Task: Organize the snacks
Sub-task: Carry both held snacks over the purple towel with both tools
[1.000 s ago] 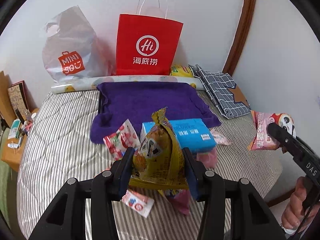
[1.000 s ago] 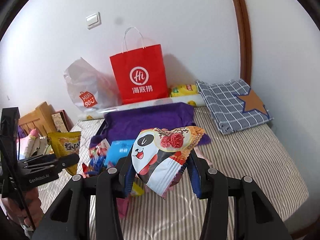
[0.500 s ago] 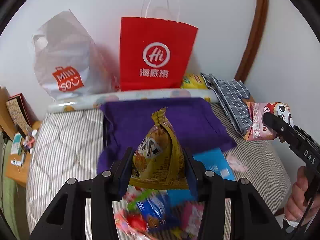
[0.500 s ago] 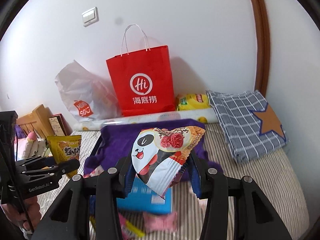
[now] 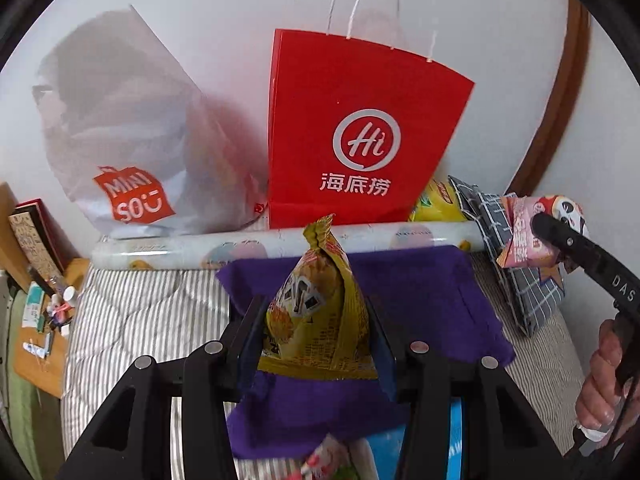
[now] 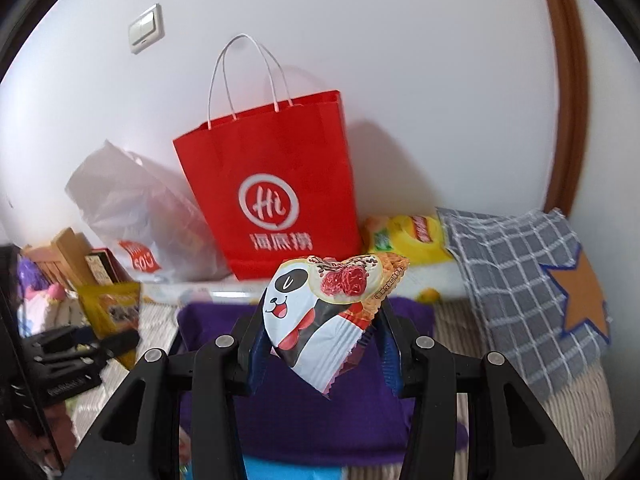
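Left wrist view. We have the left gripper [image 5: 316,344] clenched on a yellow snack packet [image 5: 318,312], which stands upright between the jaws, crimped top seam pointing up and its long axis running bottom to top. Directly beyond it lies the purple cloth [image 5: 420,300], spread over the middle of the striped bed [image 5: 140,320]. Past the cloth's far edge a wrapped roll [image 5: 400,236] lies crosswise, and behind that, against the wall at the bed's far edge, stands the red paper bag [image 5: 360,140], mouth up, with a white Miniso bag [image 5: 120,152] to its left. The bag sits straight ahead of the packet and higher than it. At the right edge of this view we see the right gripper [image 5: 560,236] gripping the panda snack packet [image 5: 536,232], with the person's hand [image 5: 604,380] on the handle.

Right wrist view. The right gripper [image 6: 324,344] is closed on the panda snack packet [image 6: 332,312], which sits tilted, long axis leaning up to the right. The red paper bag [image 6: 268,184] lies ahead and slightly left, the purple cloth [image 6: 408,320] below. The left gripper [image 6: 120,336] shows blurred at left with its yellow snack packet [image 6: 108,308].

We judge both hands about equally near the bag; if it is the target, each packet must clear its rim first.
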Demonstrator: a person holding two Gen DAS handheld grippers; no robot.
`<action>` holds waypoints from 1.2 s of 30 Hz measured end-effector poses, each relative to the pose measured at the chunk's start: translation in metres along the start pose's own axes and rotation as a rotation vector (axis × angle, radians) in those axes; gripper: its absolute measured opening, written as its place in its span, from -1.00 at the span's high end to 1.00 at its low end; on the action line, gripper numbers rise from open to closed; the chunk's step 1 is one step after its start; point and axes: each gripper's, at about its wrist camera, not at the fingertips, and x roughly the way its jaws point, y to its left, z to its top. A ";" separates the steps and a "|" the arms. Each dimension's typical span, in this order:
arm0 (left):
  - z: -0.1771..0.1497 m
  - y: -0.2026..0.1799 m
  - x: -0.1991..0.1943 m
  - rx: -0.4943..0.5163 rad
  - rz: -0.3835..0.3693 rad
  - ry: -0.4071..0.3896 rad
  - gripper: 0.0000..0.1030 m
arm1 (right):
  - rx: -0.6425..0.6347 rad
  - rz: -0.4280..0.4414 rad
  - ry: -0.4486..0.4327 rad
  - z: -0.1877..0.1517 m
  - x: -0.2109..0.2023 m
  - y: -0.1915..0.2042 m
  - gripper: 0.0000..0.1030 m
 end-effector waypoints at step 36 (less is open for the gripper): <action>0.016 0.036 0.113 -0.006 0.028 0.163 0.12 | -0.085 0.000 0.212 -0.018 0.126 -0.027 0.11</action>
